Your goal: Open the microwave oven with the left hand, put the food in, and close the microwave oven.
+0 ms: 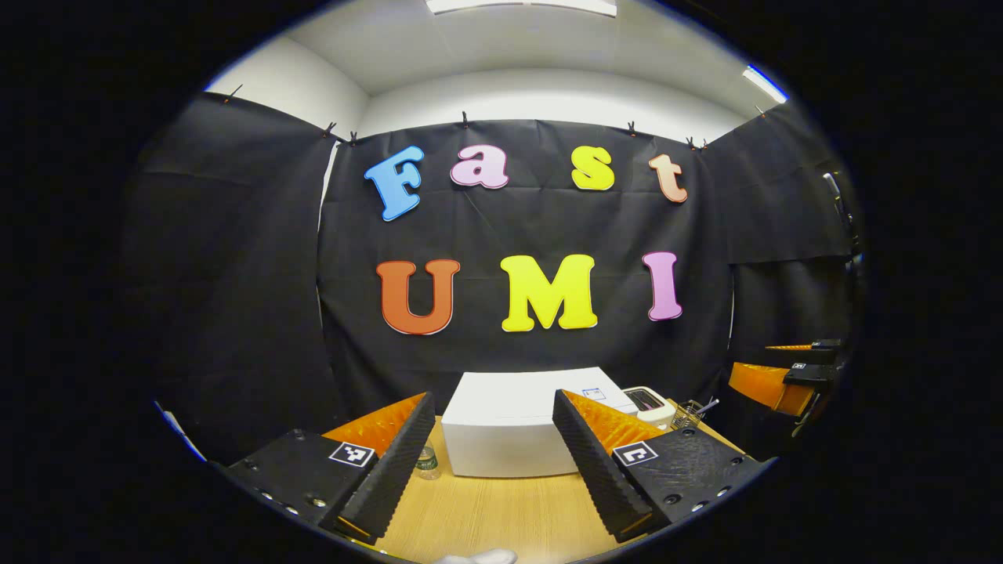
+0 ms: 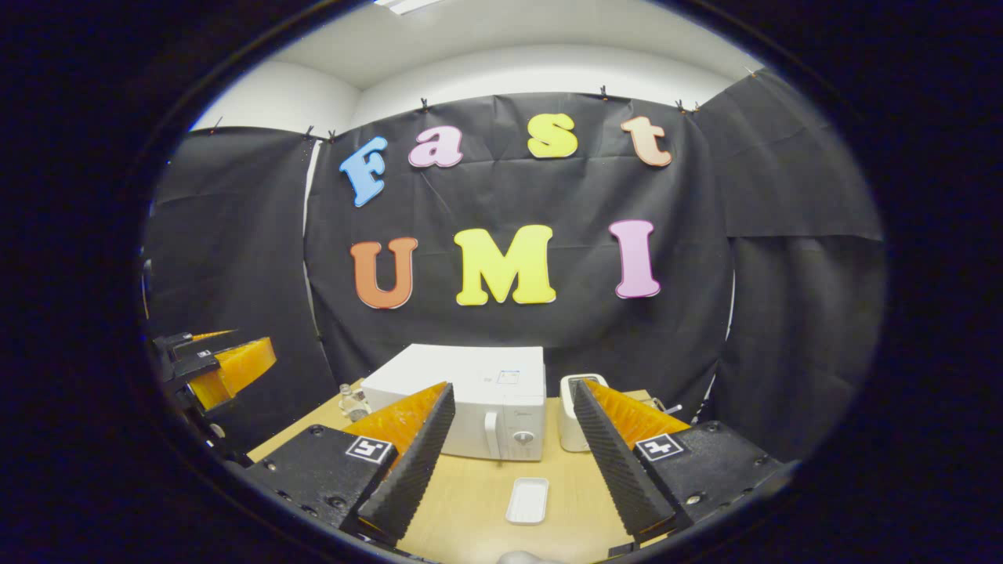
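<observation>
The boxy white microwave oven [image 2: 470, 399] stands shut at the back of the pale wooden desk [image 2: 478, 501], its vertical bar handle [image 2: 492, 435] near the right of its front, just left of the dial panel. Just before it, apart from the door, lies a shallow white rectangular food tray [image 2: 527, 500]; whether it carries food cannot be told. A small white toaster-like appliance [image 2: 572, 411] stands just right of the oven, a clear plastic bottle [image 2: 354, 401] to its left. The left claw [image 1: 490, 462] hangs above the desk, spread and empty, the oven's white side between its fingers; the right claw [image 2: 509, 462] is likewise spread and empty over the tray. The opening step appears not yet begun: the left claw should probably swing round to the oven's front, straddle the handle squarely, close on it, and pull along the door's arc, keeping clear of the tray.
</observation>
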### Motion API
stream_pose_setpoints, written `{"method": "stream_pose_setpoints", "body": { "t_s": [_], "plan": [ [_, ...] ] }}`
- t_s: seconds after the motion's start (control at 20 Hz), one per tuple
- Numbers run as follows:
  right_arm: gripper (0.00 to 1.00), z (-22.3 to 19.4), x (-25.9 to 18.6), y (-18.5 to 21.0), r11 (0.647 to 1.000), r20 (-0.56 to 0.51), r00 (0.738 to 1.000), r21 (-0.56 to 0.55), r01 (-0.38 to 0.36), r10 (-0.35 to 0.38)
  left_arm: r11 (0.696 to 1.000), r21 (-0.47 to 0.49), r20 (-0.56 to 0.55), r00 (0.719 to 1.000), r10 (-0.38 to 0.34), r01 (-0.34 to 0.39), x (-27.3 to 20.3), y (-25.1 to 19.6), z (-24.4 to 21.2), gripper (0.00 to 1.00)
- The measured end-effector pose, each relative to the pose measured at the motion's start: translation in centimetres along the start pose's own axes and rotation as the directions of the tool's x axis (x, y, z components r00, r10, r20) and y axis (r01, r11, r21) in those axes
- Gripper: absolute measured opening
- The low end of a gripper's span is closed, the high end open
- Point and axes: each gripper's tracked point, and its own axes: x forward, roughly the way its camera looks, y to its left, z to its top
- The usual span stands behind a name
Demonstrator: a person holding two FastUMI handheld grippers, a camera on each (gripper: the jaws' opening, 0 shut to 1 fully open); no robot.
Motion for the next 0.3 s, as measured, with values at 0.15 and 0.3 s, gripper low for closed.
{"method": "stream_pose_setpoints", "body": {
  "t_s": [0.15, 0.3],
  "plan": [
    [0.98, 0.28, -0.44, -0.16, 1.000, 0.000, 1.000, -0.001, 0.001, -0.001, 1.000, -0.001, 0.009, 1.000, -0.002, 0.002, -0.35, -0.22, 0.25, 0.95],
    [0.98, 0.90, -0.75, -0.66, 1.000, 0.008, 1.000, -0.009, 0.010, -0.010, 1.000, 0.010, 0.015, 1.000, -0.003, 0.003, -0.41, -0.38, 0.36, 0.87]
  ]
}}
